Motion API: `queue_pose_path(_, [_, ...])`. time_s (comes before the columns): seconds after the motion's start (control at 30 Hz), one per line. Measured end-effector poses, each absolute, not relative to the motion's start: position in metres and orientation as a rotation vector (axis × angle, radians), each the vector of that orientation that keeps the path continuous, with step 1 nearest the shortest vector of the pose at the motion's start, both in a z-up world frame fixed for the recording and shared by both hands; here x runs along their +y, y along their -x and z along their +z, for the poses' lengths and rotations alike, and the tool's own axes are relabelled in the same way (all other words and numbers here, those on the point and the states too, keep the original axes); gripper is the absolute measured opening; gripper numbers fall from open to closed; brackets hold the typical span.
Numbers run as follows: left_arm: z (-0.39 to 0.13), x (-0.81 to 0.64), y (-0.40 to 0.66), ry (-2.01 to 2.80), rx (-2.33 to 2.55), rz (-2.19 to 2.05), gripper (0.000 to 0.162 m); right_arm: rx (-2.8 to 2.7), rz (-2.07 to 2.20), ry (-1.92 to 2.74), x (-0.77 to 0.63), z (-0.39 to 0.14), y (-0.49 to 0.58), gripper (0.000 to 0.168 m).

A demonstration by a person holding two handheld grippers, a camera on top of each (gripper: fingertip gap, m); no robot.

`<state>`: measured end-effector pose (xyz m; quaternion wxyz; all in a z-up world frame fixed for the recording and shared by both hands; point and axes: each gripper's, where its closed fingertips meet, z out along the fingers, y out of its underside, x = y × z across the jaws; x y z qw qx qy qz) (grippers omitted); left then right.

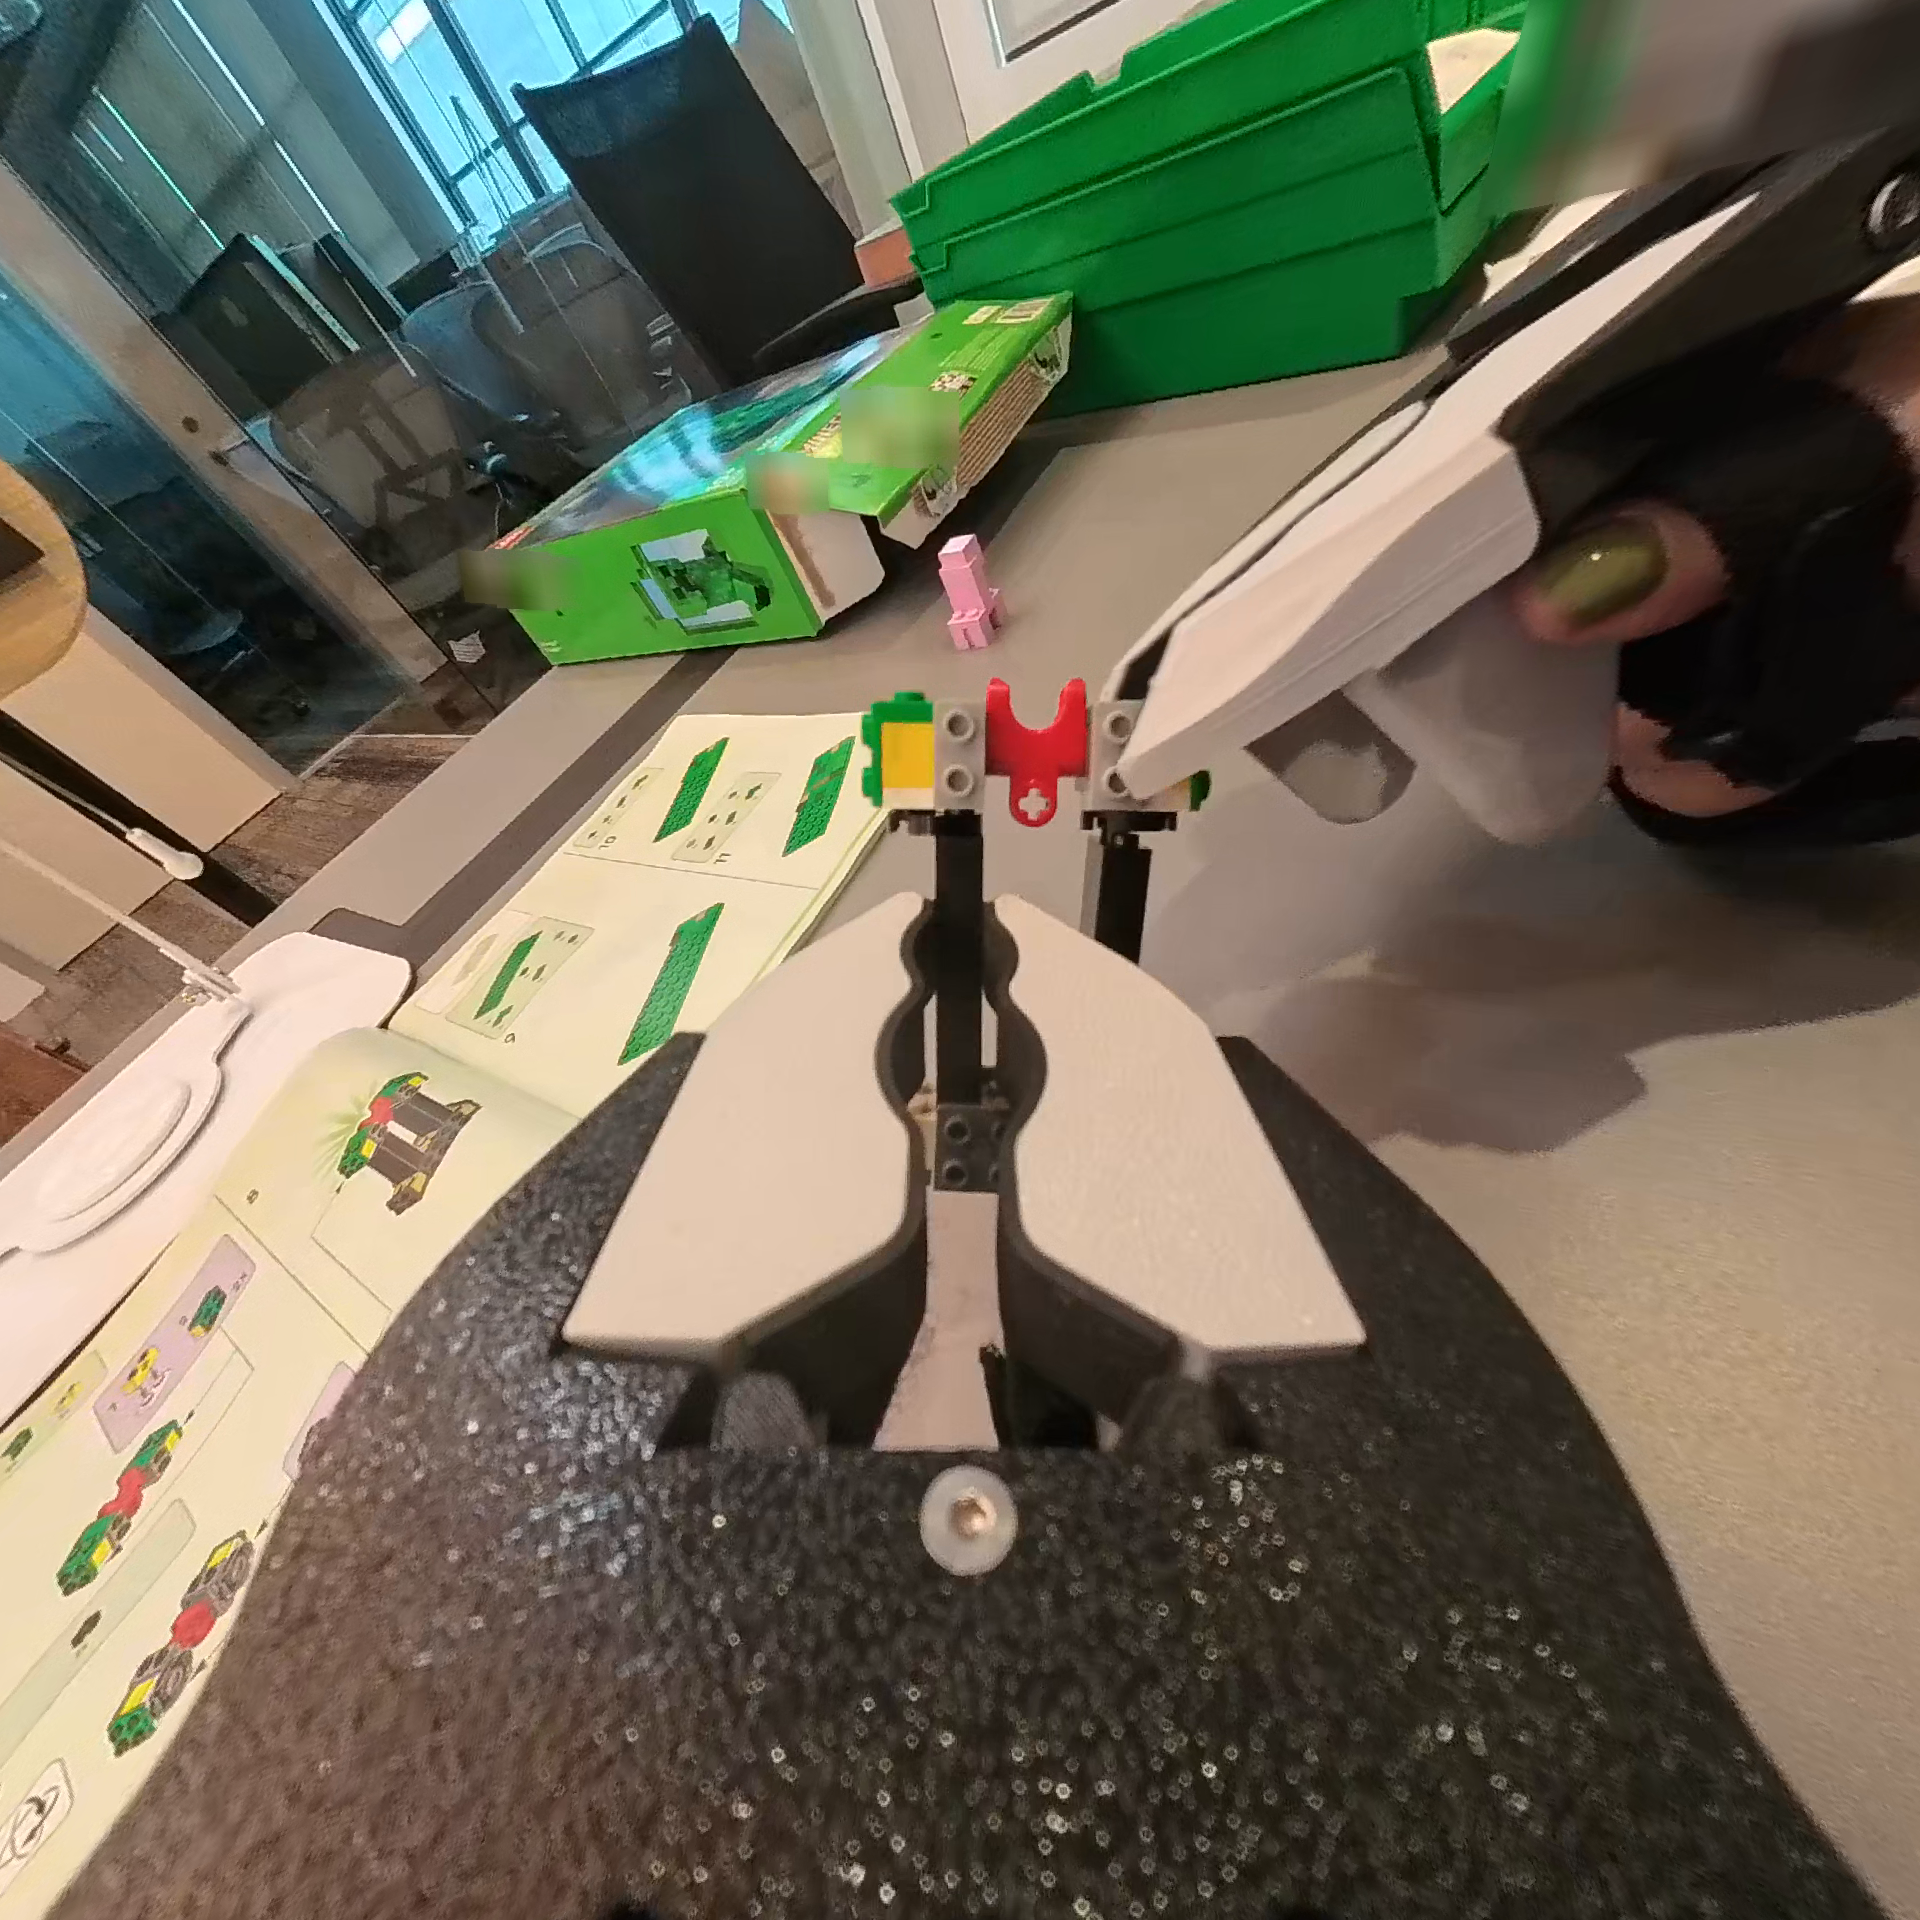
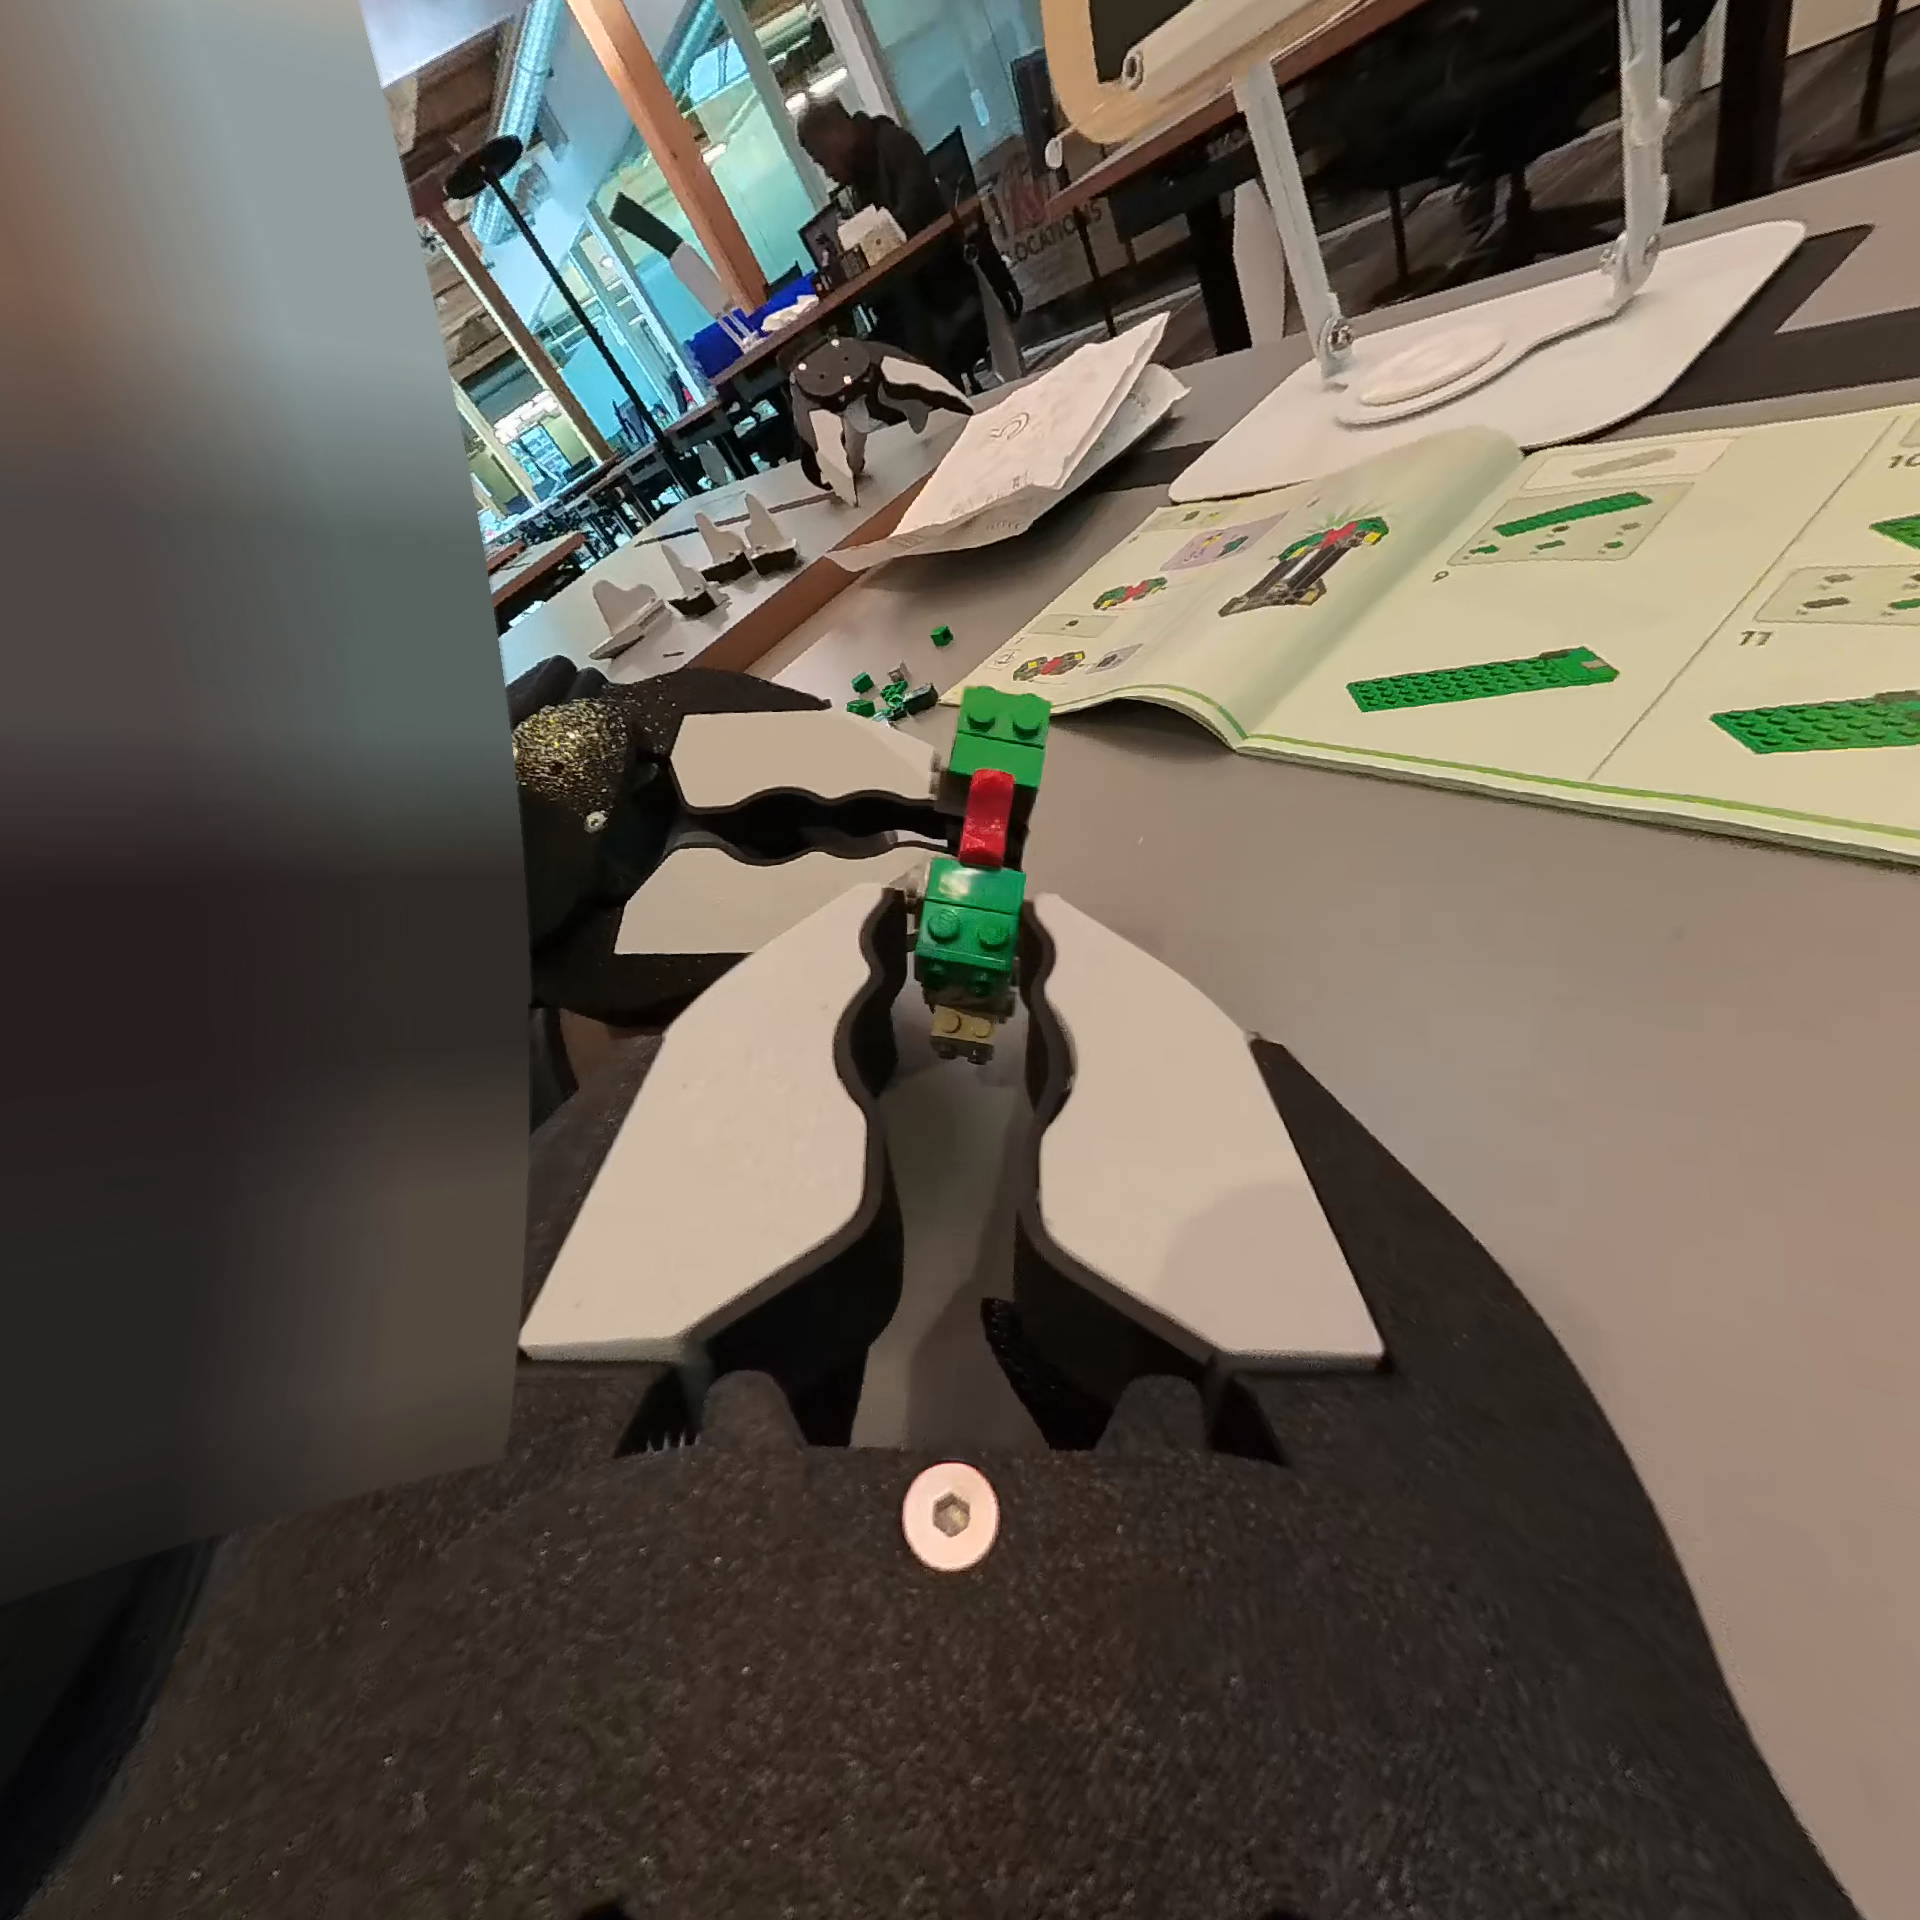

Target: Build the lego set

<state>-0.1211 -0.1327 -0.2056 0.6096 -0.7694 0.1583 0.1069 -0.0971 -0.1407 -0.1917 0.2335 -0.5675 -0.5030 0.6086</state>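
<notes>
A small lego assembly (image 1: 961, 743) has two black columns, grey bricks at their tops, a red piece (image 1: 1029, 732) between these and a green-and-yellow brick on the left end. My left gripper (image 1: 958, 920) is shut on the left black column and holds the assembly above the table. My right gripper (image 1: 1130, 781) comes in from the right, its tips on the assembly's right end. In the right wrist view, my right gripper (image 2: 961, 920) is closed around the green end brick (image 2: 971, 914), with the red piece (image 2: 987, 810) behind it and my left gripper (image 2: 930, 805) at the left.
The open instruction booklet (image 1: 675, 883) lies on the grey table (image 1: 1558, 1143); it also shows in the right wrist view (image 2: 1507, 644). A green set box (image 1: 727, 520), a pink figure (image 1: 971, 592) and green bins (image 1: 1195, 239) stand behind. Loose green pieces (image 2: 888, 694), a paper bag (image 2: 1039, 457) and a white lamp base (image 2: 1507, 364) lie nearby. My left and right fingertips are right by each other.
</notes>
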Motion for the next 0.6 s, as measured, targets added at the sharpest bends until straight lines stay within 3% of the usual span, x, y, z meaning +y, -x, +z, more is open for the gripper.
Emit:
queue_pose_path(0.33, [-0.204, -0.132, 0.120, 1.754, 0.357, 0.231, 0.008, -1.303, 1.727, 1.597, -0.135, -0.191, 0.098, 0.019])
queue_pose_path(0.47, [-0.203, -0.131, 0.123, 1.756, 0.328, 0.217, 0.024, -1.231, 1.759, 1.617, -0.126, -0.189, 0.097, 0.018])
queue_pose_path(0.6, [-0.202, -0.131, 0.125, 1.752, 0.284, 0.169, 0.029, -1.175, 1.758, 1.623, -0.116, -0.187, 0.096, 0.018])
